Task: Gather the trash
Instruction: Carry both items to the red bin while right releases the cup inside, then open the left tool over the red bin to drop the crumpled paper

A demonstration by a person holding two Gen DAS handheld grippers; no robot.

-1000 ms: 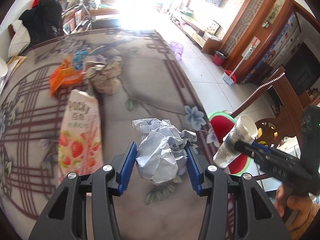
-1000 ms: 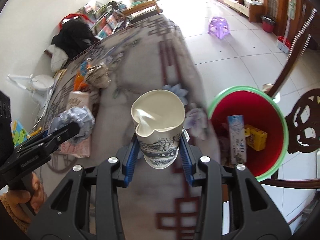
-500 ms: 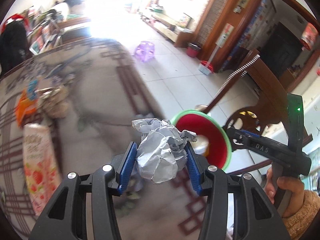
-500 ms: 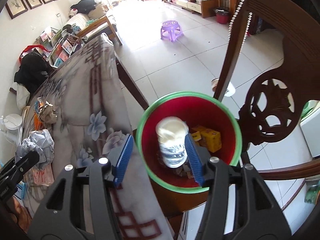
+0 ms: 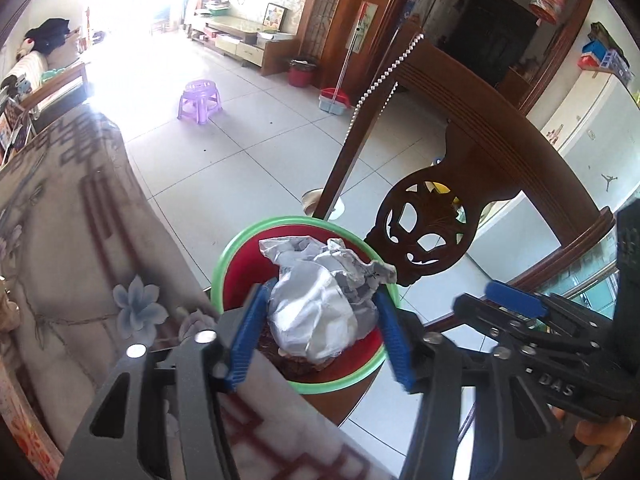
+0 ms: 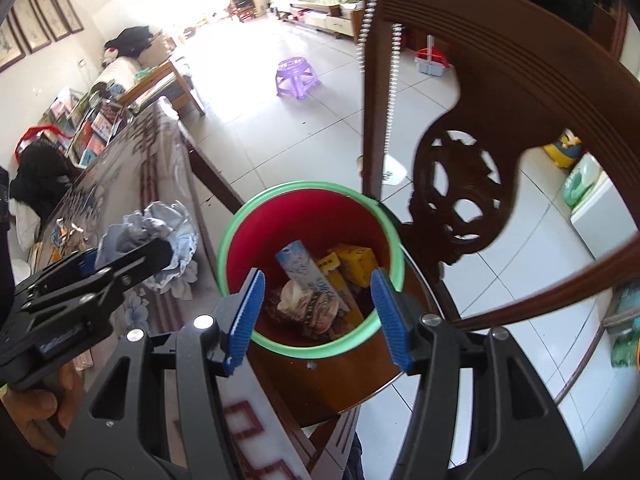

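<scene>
Pale square floor tiles (image 5: 248, 148) run up the room into a hard white glare of daylight at its far end. A purple plastic stool (image 5: 199, 100) stands alone on them. A dark carved wooden chair (image 6: 472, 184) with a pierced round back panel rises close on the right. The desk (image 5: 68, 216) on the left wears a grey cloth printed with flowers and red fretwork. Framed pictures (image 6: 38, 26) hang on the white left wall above a sofa (image 6: 132, 68). A low TV cabinet (image 5: 244, 42) lines the far right wall, with a red bin (image 5: 302, 72) and a dustpan (image 5: 335, 100) beside wooden panelling.
</scene>
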